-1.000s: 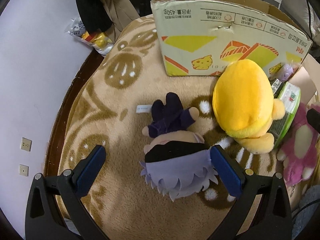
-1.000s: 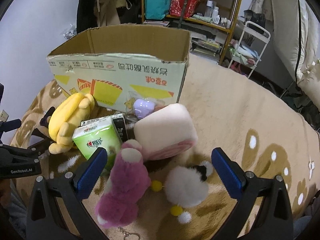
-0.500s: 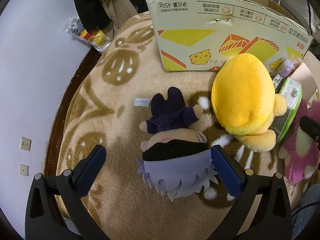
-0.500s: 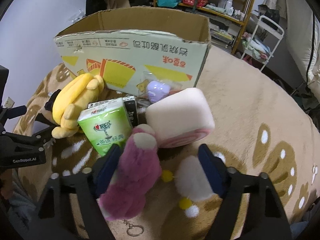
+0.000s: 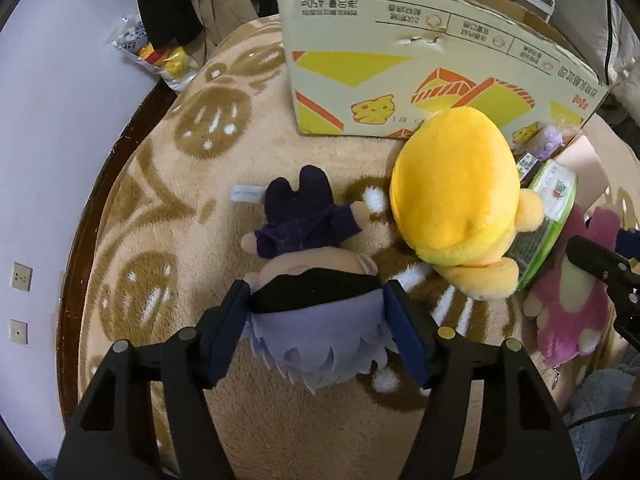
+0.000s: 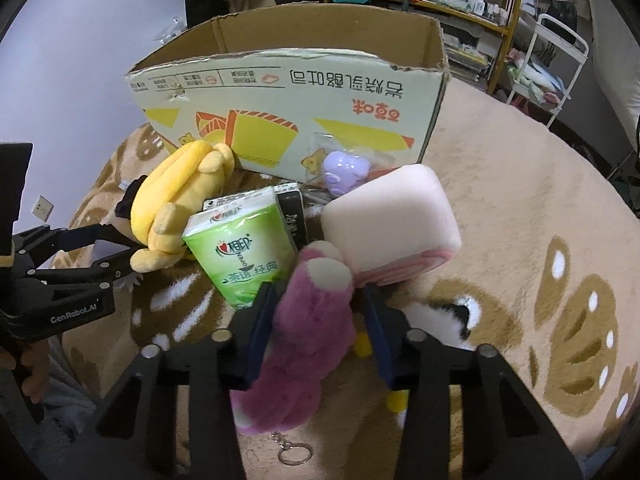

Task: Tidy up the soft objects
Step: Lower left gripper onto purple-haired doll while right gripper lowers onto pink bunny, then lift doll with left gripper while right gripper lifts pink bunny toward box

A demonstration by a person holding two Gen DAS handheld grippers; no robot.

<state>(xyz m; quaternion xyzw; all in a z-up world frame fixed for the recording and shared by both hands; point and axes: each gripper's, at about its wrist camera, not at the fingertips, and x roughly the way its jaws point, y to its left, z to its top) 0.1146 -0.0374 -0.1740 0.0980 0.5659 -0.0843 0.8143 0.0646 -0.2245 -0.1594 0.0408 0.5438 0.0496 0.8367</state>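
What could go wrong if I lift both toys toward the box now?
The left claw grips only the doll's soft head, so it may slip. The right claw pinches the pink plush beside the tissue pack and the white pom-pom toy; either could drag along. Its keyring might snag the blanket.

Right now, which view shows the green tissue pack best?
The right wrist view: the green tissue pack faces the camera, its printed front readable. The left wrist view catches only its edge, mostly hidden behind the yellow plush.
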